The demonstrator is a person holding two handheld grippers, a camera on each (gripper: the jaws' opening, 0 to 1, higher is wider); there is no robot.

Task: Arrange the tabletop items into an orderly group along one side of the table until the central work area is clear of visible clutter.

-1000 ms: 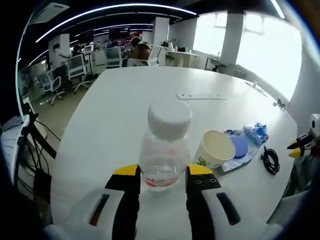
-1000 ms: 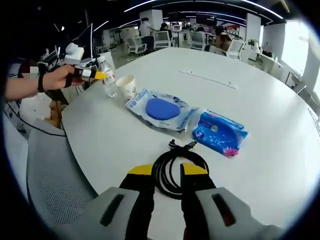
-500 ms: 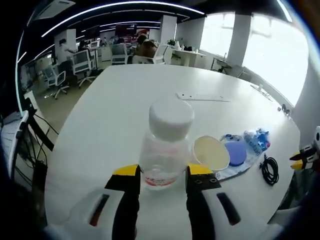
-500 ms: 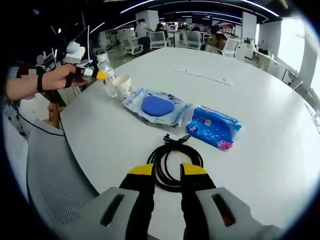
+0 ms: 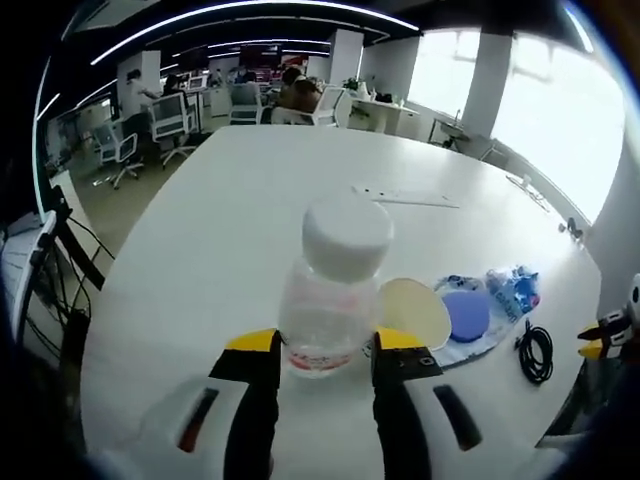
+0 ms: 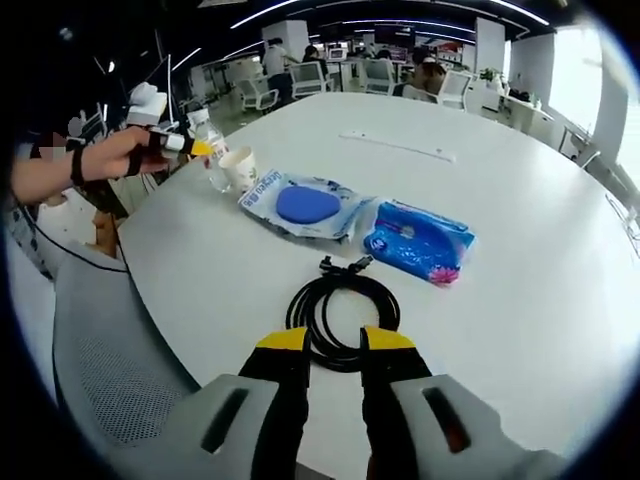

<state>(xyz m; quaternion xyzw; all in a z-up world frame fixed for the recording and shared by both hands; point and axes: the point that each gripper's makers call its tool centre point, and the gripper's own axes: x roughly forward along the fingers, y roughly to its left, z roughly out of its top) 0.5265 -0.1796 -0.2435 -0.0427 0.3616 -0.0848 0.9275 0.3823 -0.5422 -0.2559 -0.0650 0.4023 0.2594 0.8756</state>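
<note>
1. Left gripper [image 5: 323, 352]: its yellow-tipped jaws are clamped on the clear plastic water bottle with a white cap [image 5: 332, 292], which stands upright just beside the cream paper cup [image 5: 412, 312].
2. Right gripper [image 6: 334, 341]: jaws slightly apart, nothing between them, tips just short of the coiled black cable [image 6: 343, 310].
3. Step in hand, as judged: grouping the bottle beside the cup, near the table's left edge.
4. Next move calls for release of the bottle and a grasp on the cable coil.
5. Other items: blue pad in a clear packet [image 6: 304, 205]; blue tissue pack [image 6: 418, 243], to its right.
6. Surface: large white table [image 6: 520, 200], far half bare. Room: open office with chairs [image 5: 116, 152] beyond.
</note>
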